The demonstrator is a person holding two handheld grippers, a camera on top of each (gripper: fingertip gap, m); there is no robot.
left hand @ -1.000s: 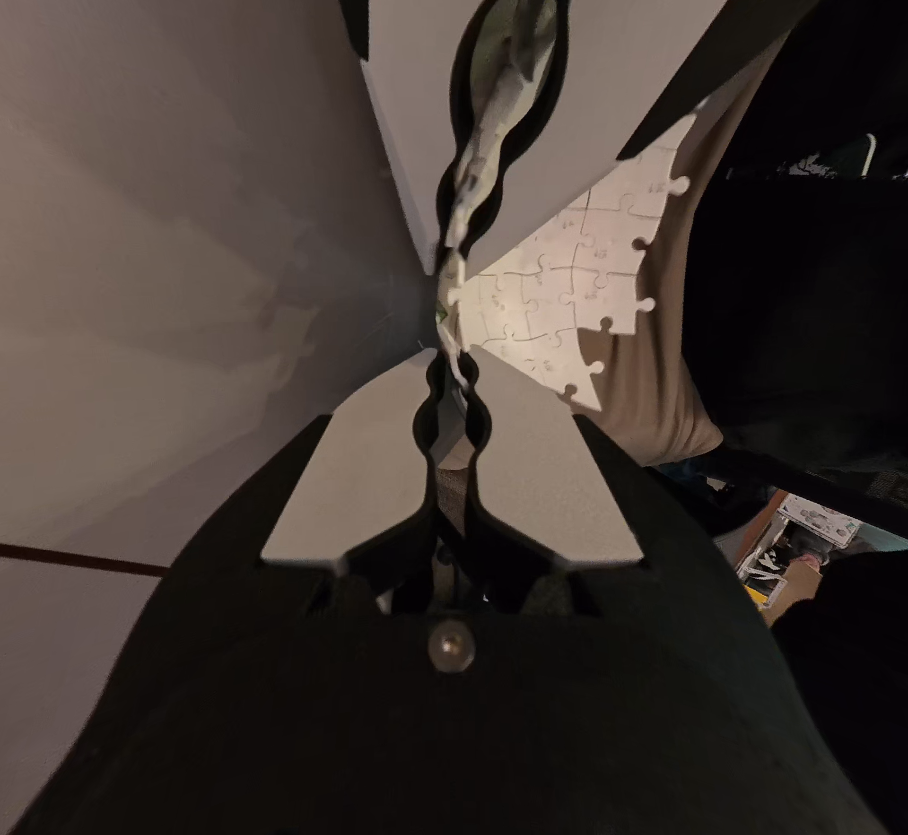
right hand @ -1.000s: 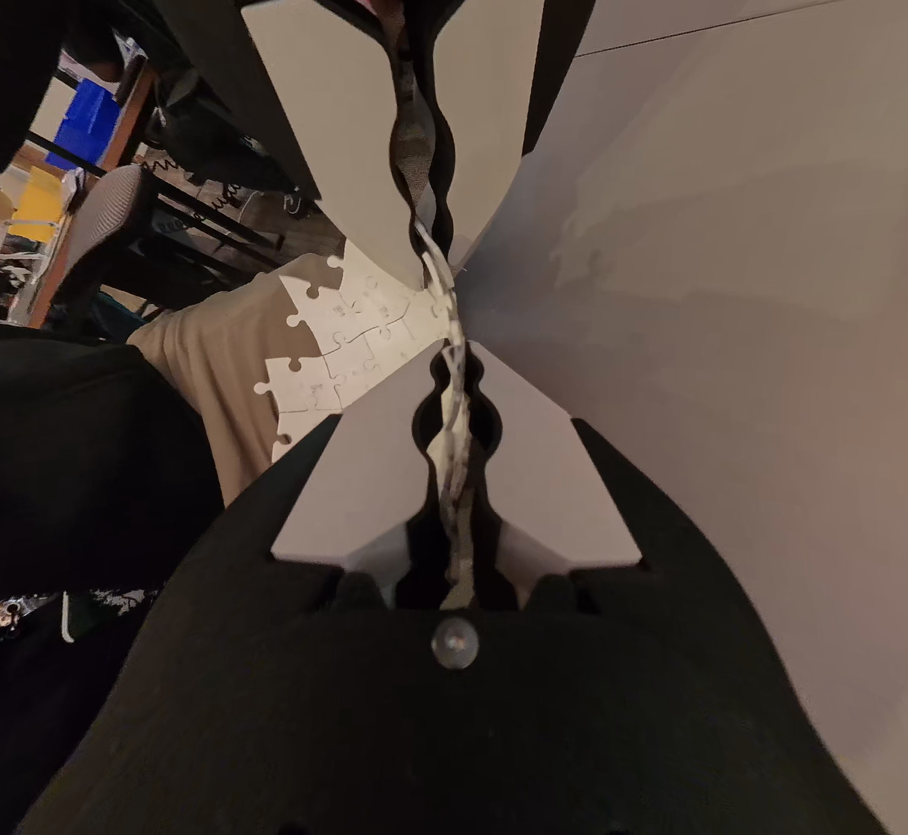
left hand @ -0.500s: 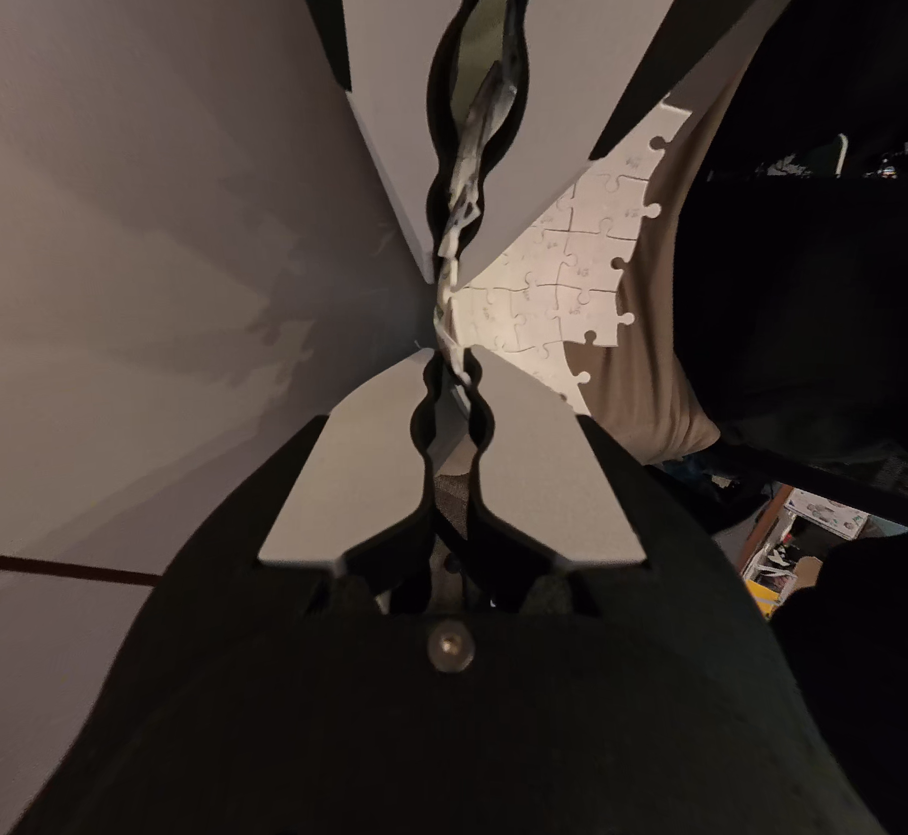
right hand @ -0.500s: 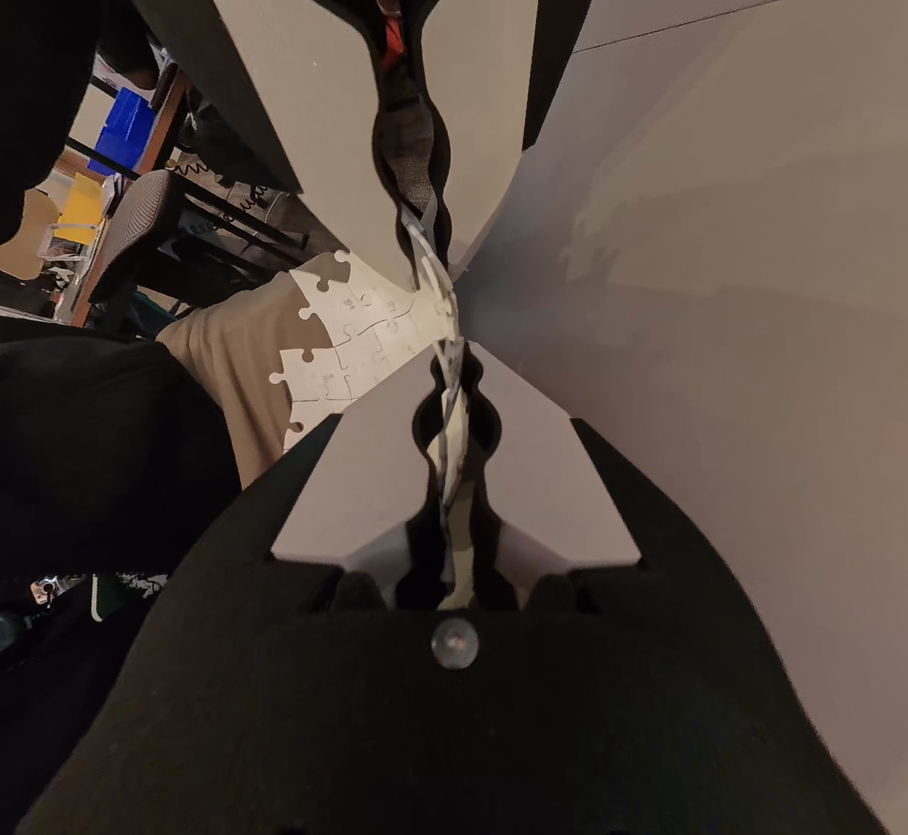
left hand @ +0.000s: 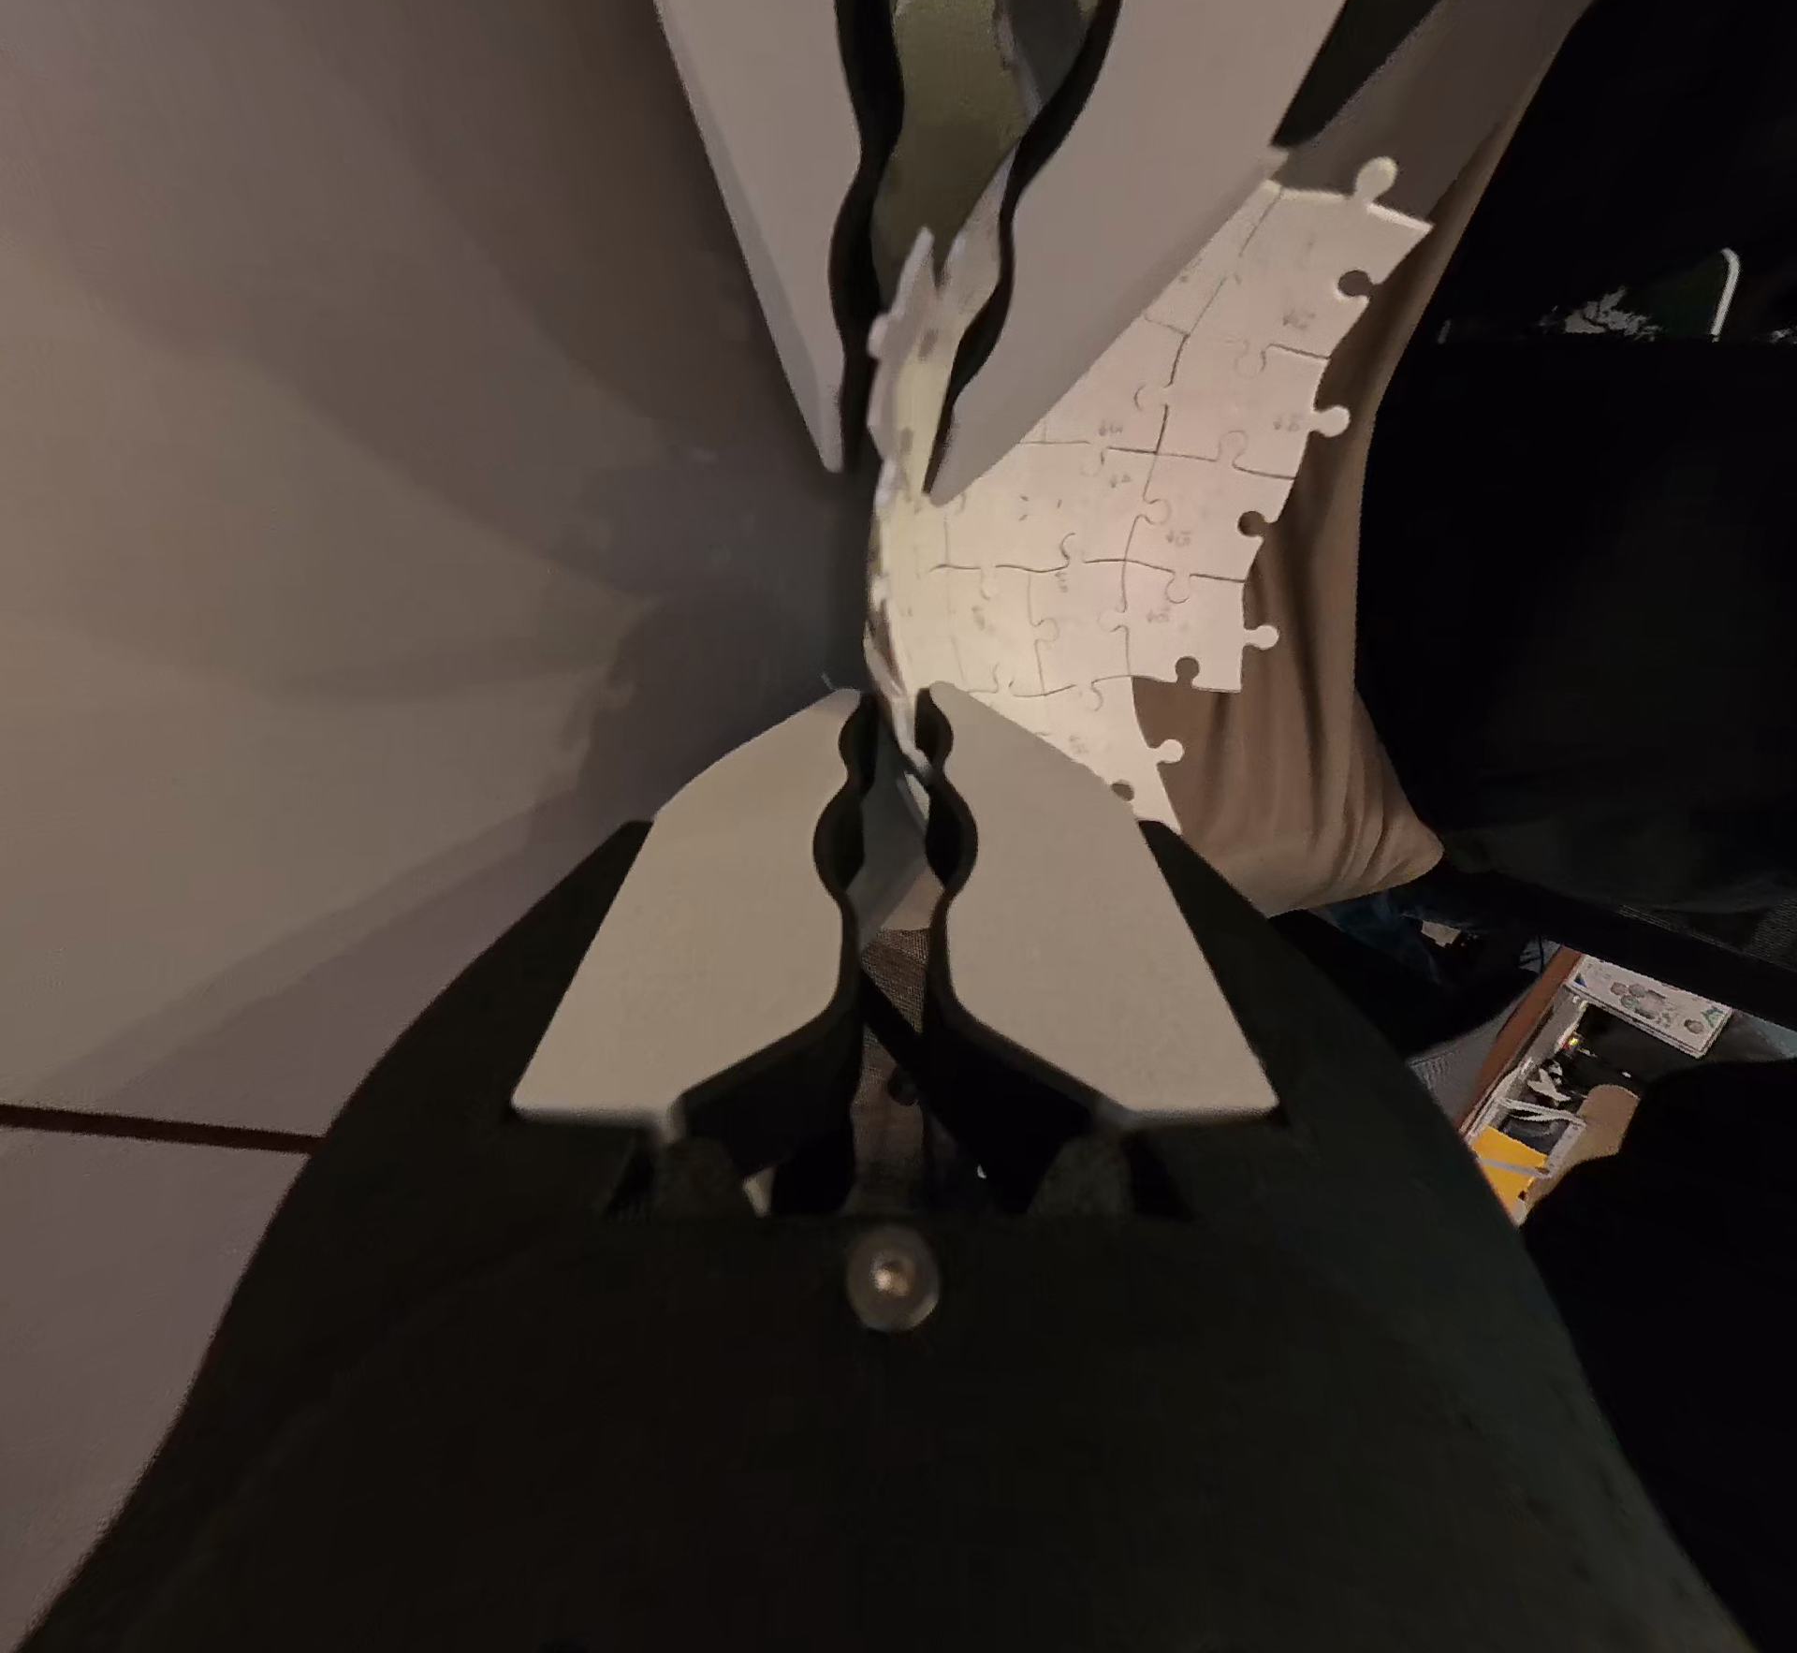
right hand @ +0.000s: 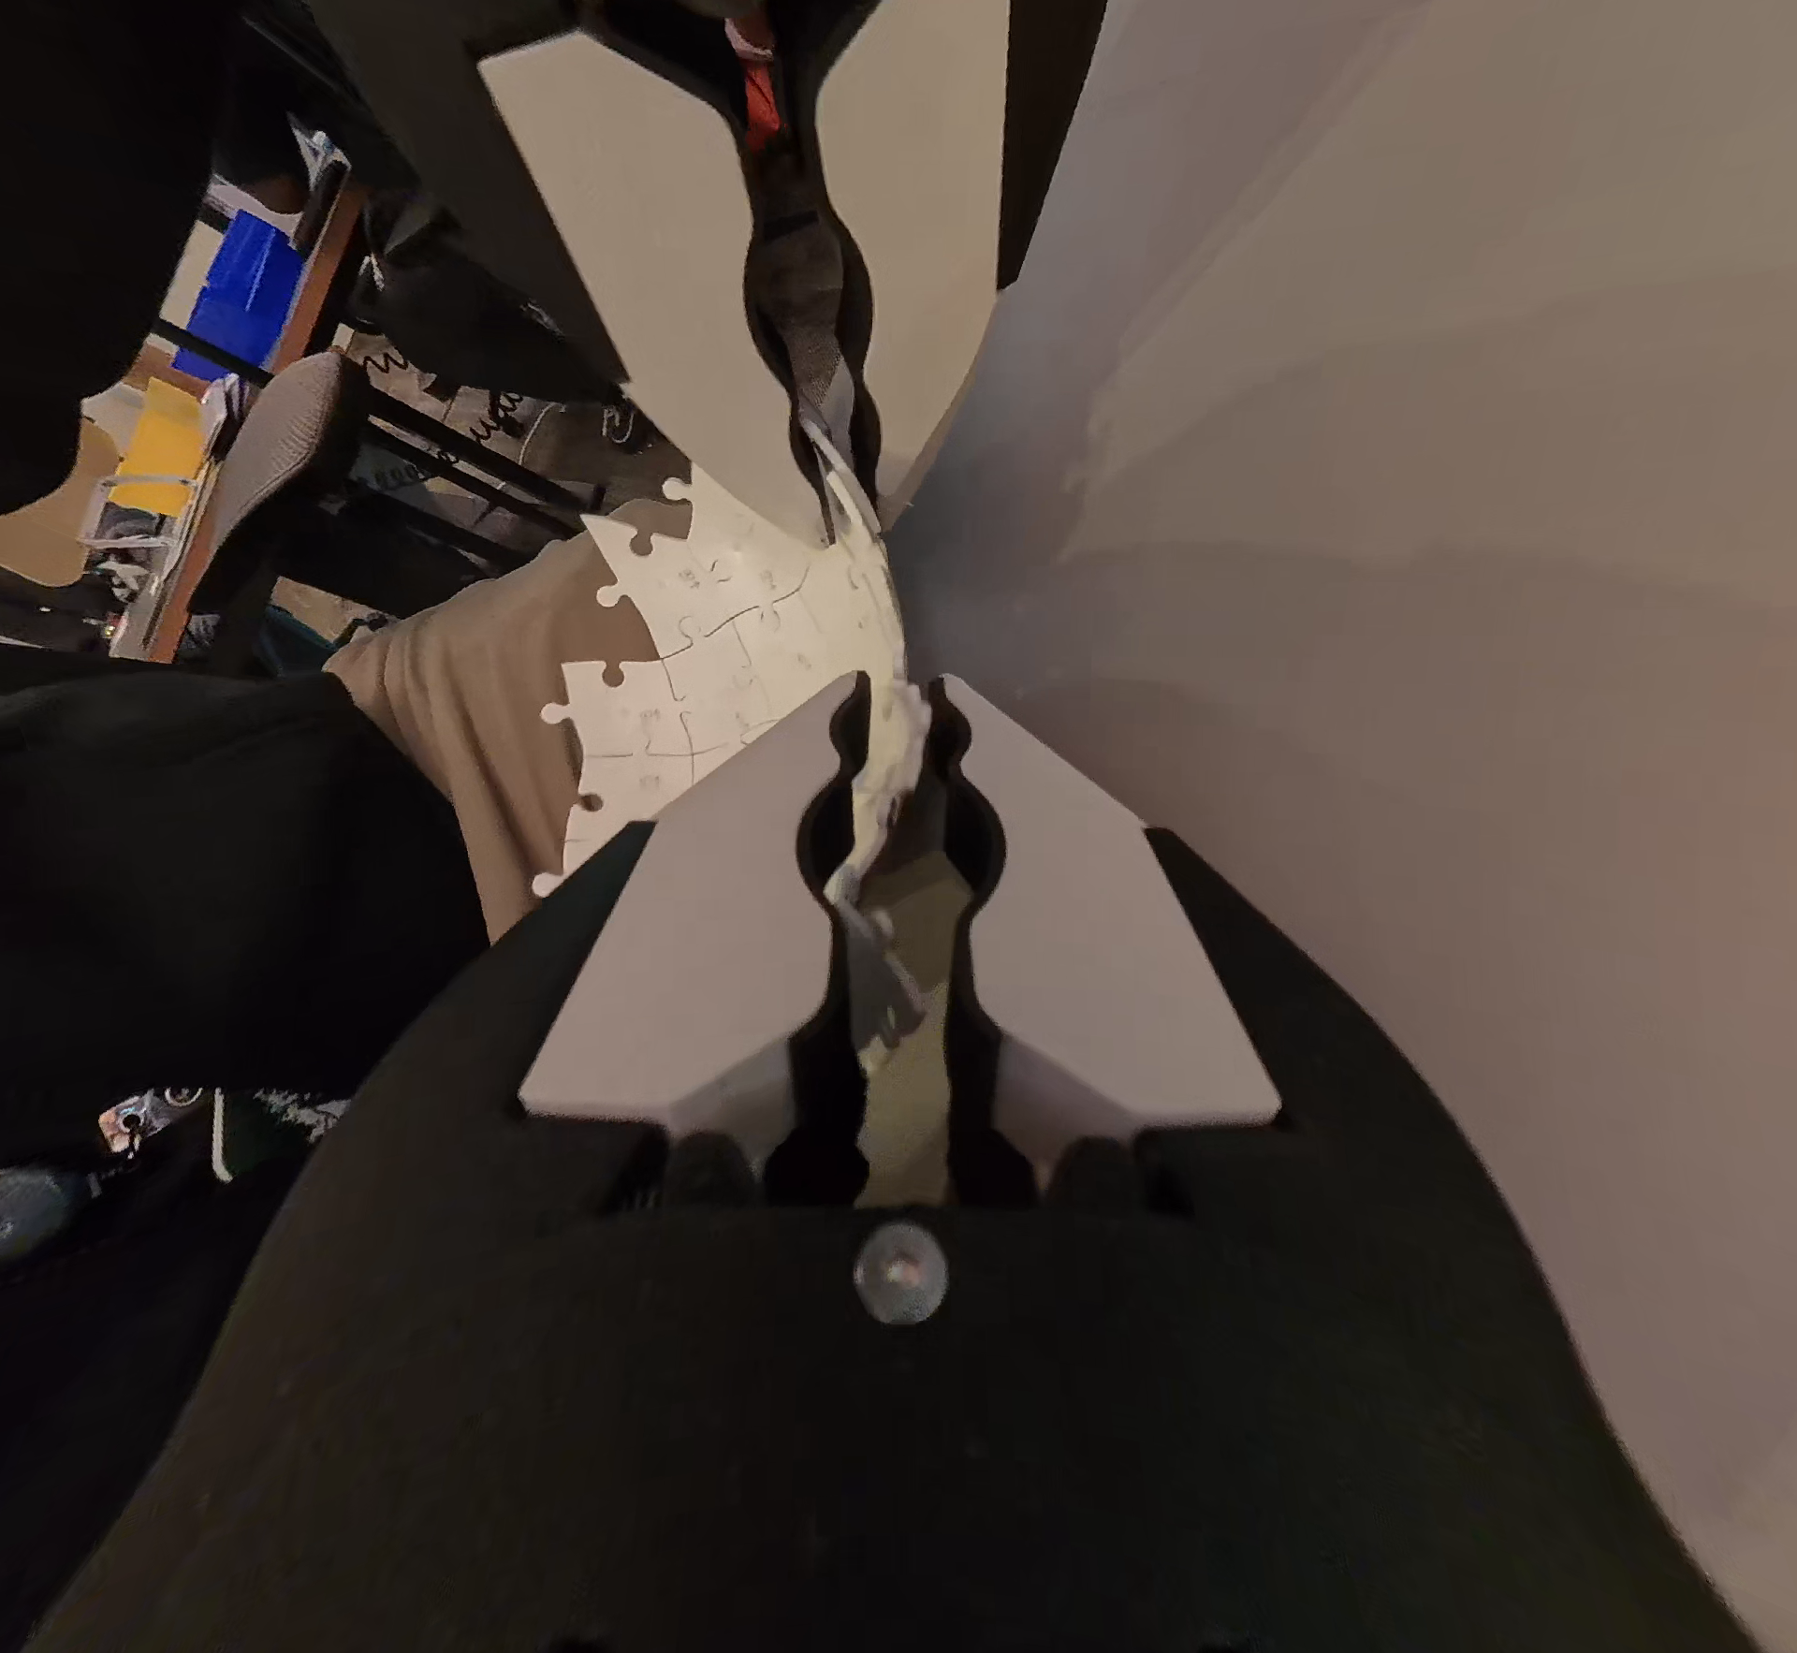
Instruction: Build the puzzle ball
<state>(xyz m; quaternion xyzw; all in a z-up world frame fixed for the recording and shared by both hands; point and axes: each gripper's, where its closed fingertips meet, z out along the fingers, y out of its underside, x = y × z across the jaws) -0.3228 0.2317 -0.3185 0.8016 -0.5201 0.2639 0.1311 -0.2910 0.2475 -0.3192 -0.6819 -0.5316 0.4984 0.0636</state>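
Note:
A curved white section of joined puzzle pieces (left hand: 1118,537) hangs between my two grippers, blank side showing. My left gripper (left hand: 895,712) is shut on its near edge. My right gripper (left hand: 885,459) comes in from the top of the left wrist view, tip to tip with the left, and pinches the section's other end. In the right wrist view, my right gripper (right hand: 899,692) is shut on the section (right hand: 739,653), whose edge runs down between the jaws. The left gripper (right hand: 856,517) comes in from above.
A pale flat surface (left hand: 292,439) fills one side of both views. A person in tan cloth (left hand: 1313,780) and dark clothing is close behind the puzzle. Farther off are a grey chair (right hand: 272,459), a blue bin (right hand: 243,284) and floor clutter (left hand: 1604,1023). Tip to tip, the grippers are about 4 centimeters apart.
The two grippers have drawn slightly apart. The puzzle section has swung so that more of its blank face shows between them. Both grips still hold.

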